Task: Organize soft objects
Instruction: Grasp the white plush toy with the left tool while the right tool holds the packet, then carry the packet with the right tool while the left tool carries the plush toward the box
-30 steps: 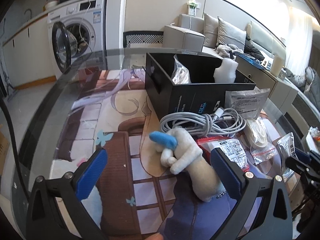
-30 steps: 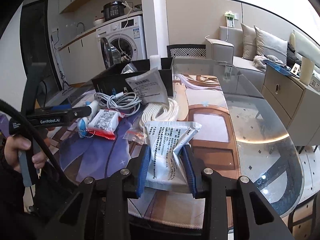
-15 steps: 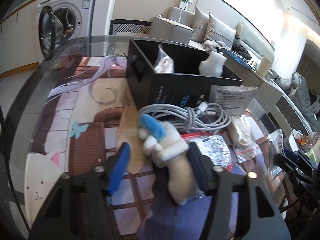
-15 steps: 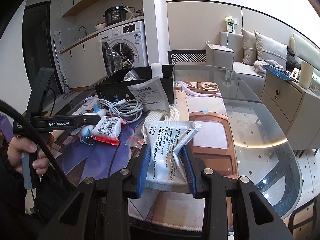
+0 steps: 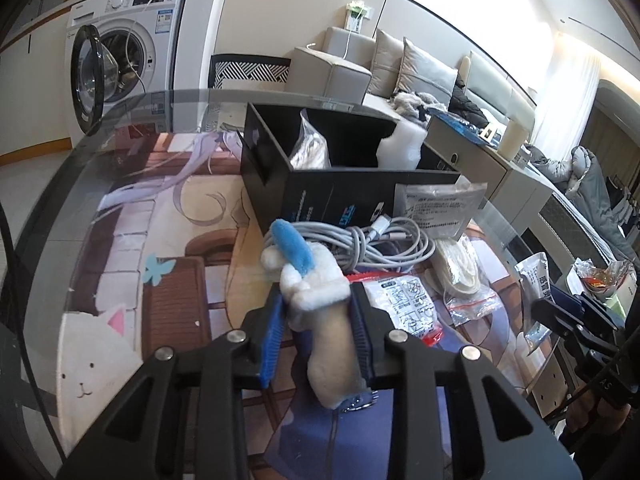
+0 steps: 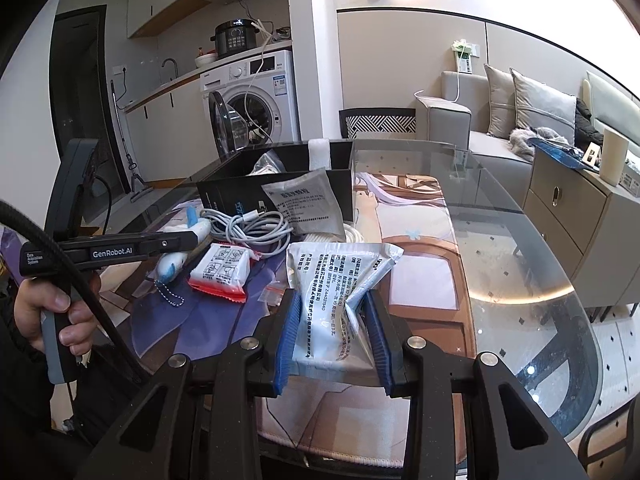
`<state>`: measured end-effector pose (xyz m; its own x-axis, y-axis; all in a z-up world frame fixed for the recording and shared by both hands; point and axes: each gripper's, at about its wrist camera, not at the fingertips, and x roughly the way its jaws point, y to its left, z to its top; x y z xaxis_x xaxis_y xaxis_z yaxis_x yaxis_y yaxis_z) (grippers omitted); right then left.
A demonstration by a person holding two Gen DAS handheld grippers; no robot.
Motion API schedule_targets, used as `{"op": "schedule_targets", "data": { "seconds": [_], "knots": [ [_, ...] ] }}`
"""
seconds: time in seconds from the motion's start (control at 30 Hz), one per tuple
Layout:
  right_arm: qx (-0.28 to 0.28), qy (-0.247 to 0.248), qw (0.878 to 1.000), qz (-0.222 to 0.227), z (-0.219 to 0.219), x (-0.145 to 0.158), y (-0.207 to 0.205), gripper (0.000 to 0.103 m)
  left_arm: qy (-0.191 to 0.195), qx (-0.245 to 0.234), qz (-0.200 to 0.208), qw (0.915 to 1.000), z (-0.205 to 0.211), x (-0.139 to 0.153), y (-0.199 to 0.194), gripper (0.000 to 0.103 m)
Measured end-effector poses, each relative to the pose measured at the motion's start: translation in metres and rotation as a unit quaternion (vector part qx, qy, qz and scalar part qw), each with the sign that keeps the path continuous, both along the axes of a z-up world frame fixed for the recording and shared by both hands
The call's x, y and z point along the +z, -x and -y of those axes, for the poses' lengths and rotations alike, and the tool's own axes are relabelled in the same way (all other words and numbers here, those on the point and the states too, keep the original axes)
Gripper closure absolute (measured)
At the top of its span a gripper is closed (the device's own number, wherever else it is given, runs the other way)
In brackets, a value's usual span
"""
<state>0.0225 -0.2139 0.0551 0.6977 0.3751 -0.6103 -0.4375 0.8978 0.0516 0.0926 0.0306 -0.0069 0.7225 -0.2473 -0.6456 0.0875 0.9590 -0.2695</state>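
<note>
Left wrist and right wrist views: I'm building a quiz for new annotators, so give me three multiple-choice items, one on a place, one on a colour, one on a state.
1. Where does the coiled grey cable lie?
A. Inside the black box
B. On the table in front of the black box
C. On the sofa

2. What colour is the plush toy's ear?
A. Blue
B. Red
C. Green

3. What is the right gripper doing?
A. Open, empty
B. Shut on a cable
C. Shut on a white packet

Answers: B, the cable rests against the box's front wall; A, a blue ear tops the white toy; C, both pads press the packet.
</note>
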Motion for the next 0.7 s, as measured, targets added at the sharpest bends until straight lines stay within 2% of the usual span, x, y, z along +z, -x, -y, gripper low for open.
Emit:
{"op": "schedule_targets", "data": {
  "seconds": [0.37,0.7],
  "knots": [
    [0.018,-0.007,1.0,0.021,-0.009,0.016,-0.005,0.069,-0.01,0.014,0.054,0.9984,-0.007,0.032,0.011,0.073],
    [0.04,-0.013,0.998,0.046,-0.019,0.038,-0.019,0.069,-0.022,0.009,0.081,0.9964,-0.005,0.054,0.007,0.073]
  ]
}}
